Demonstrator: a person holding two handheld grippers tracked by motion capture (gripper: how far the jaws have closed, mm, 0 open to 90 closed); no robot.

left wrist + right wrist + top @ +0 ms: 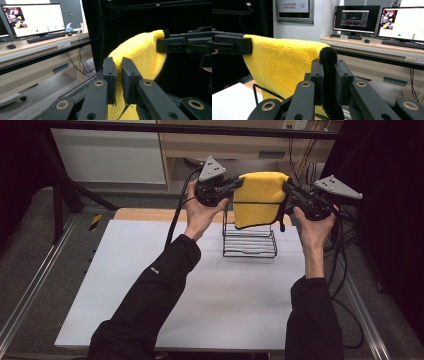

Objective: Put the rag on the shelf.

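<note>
— Sleeves first, then? Two black sleeves [150,295] come up from the bottom edge of the high view, and each hand carries a gripper over the far part of the white table [125,285].

— Right. What is the left gripper [235,185] doing?

— It is clenched on the left edge of a yellow towel [260,197]. In the left gripper view its two black jaws stand nearly closed with the yellow cloth pinched between them.

— And the right gripper [290,187]?

— Clamped on the towel's right edge. In the right gripper view a dark, fuzzy edge of the cloth [328,62] rises between the jaws, and the yellow pile spreads away behind it.

— Where exactly does the towel sit?

— It is held up between the two grippers, stretched flat along its top and hanging down over a black wire rack [249,242]. The rack stands on the table near its far edge. Whether the cloth touches the rack's top bar, I cannot tell.

— Anything behind?

— A desk with monitors [357,17] and a keyboard [45,37].
</note>
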